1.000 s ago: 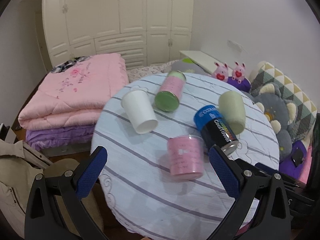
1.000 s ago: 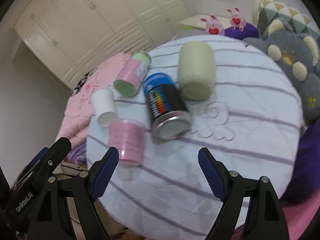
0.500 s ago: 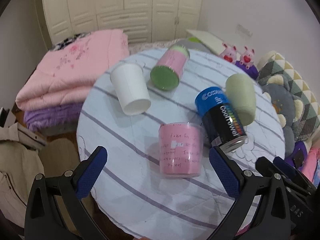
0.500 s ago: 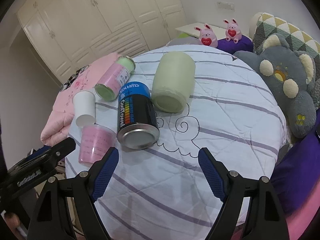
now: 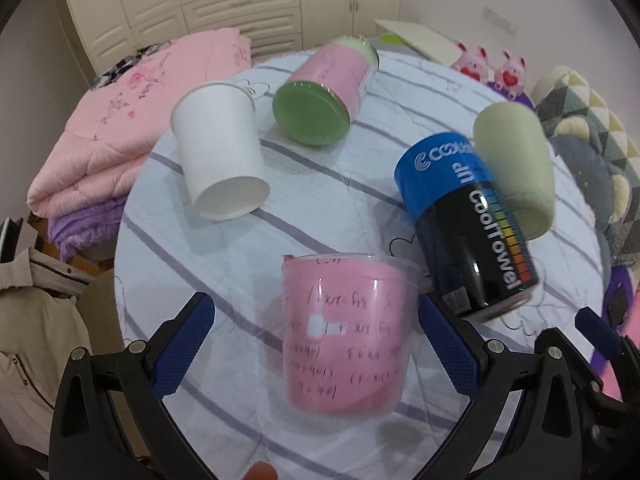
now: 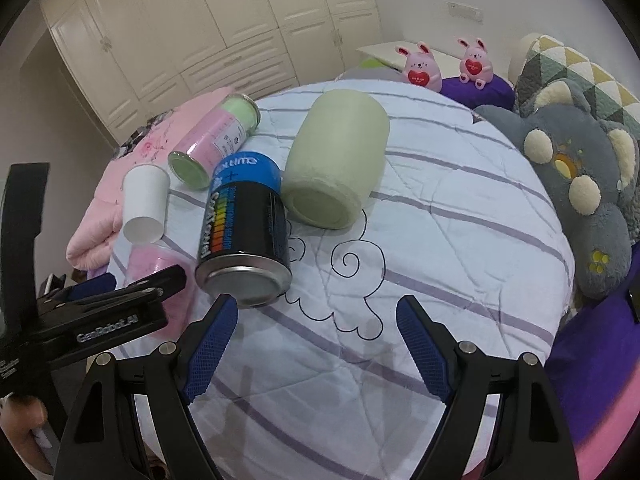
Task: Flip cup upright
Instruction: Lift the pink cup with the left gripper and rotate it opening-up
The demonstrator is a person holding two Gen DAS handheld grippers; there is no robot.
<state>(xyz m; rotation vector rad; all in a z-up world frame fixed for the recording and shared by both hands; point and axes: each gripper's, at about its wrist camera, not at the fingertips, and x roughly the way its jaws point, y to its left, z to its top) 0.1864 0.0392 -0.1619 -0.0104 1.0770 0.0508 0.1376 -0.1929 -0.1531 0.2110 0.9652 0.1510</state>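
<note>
A clear plastic cup with pink paper inside (image 5: 346, 332) lies on its side on the round striped table (image 5: 304, 196). My left gripper (image 5: 316, 344) is open, its blue pads either side of this cup, not touching. The cup also shows in the right wrist view (image 6: 154, 264), partly behind the left gripper body. A white paper cup (image 5: 220, 152) and a pale green cup (image 6: 336, 160) also lie on their sides. My right gripper (image 6: 316, 344) is open and empty above bare cloth, just in front of a black and blue can (image 6: 244, 232).
A pink tube with a green lid (image 5: 324, 96) lies at the table's far side. Folded pink blankets (image 5: 120, 120) sit left of the table. Plush toys and cushions (image 6: 568, 184) crowd the right. White wardrobes stand behind.
My left gripper has moved forward and down, so the pink cup now sits between its pads. My right gripper has moved closer to the black and blue can.
</note>
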